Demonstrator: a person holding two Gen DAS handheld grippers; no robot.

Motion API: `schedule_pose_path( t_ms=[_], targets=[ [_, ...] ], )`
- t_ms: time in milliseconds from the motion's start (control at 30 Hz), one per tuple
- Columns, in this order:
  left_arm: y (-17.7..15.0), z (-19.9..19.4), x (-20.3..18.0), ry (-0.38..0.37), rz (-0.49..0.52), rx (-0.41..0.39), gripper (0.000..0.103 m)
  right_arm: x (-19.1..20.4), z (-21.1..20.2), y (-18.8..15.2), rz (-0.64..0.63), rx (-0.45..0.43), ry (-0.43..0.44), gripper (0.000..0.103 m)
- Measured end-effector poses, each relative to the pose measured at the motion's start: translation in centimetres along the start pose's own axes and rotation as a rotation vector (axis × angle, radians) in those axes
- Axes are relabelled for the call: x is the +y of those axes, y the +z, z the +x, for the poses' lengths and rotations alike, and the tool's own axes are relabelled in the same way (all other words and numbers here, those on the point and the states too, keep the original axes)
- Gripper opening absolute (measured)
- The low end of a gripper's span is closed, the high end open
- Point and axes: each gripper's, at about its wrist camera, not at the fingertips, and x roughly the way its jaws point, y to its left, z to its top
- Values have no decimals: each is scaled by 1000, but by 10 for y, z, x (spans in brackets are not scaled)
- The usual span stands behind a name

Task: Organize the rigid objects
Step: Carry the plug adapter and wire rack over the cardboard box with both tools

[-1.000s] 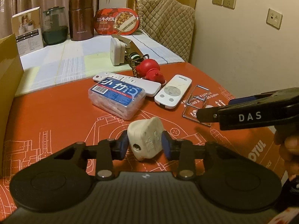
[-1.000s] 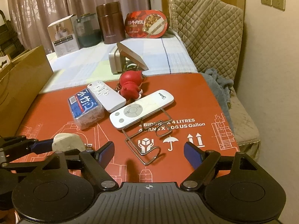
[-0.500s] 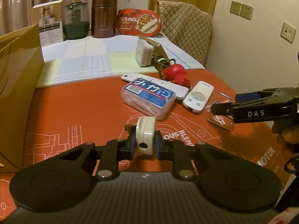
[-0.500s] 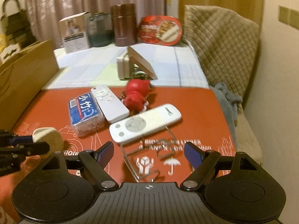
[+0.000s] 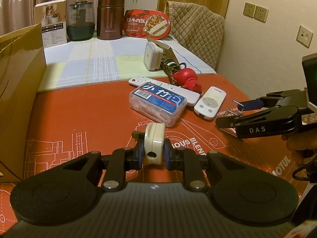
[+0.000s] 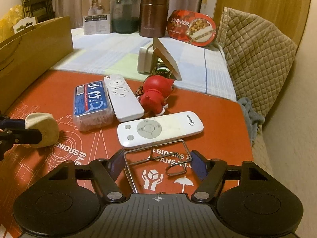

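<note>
The left gripper point(image 5: 152, 153) is clenched on a cream plug adapter point(image 5: 153, 145), held on edge between the blue pads and lifted clear of the orange mat point(image 5: 89, 115) toward the desk's left side, near the cardboard box point(image 5: 17, 91). From the right wrist view the adapter point(image 6: 42, 130) juts out sideways past the gripper's black fingers. The right gripper point(image 6: 156, 165) hovers low and level with its jaws spread wide (nothing between them), straddling a wire rack point(image 6: 156, 158) that lies flat on the mat near the desk's front edge. Just beyond it lies a white Midea remote point(image 6: 158, 129), then a second remote point(image 6: 122, 97), a blue-labelled floss box point(image 6: 92, 103) and a red figurine point(image 6: 155, 93), clustered mid-desk
</note>
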Motion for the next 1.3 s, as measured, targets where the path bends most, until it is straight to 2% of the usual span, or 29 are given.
schedule_pose_path(
  t_ms=[133,433,700,867,1033,1200,1300],
  targets=[
    [-1,0,0,0,0,0,17,-1,-8,1,72,-10,8,67],
    [2,-10,5,14,-4,-14,17,10,-32,22,128,-72,18,67],
    [26,-42,21,56,-34,-77,17,38,-65,65,160,-206,68,67],
    [54,-86,45,130,-26,-161,17,74,-84,100,152,-306,137,67],
    [76,-134,90,229,-34,-203,17,120,-95,131,136,-383,240,67],
    [89,-174,143,329,-36,-193,17,176,-92,153,101,-386,371,67],
    [89,-189,171,377,-30,-175,17,210,-79,160,72,-353,428,67]
  ],
)
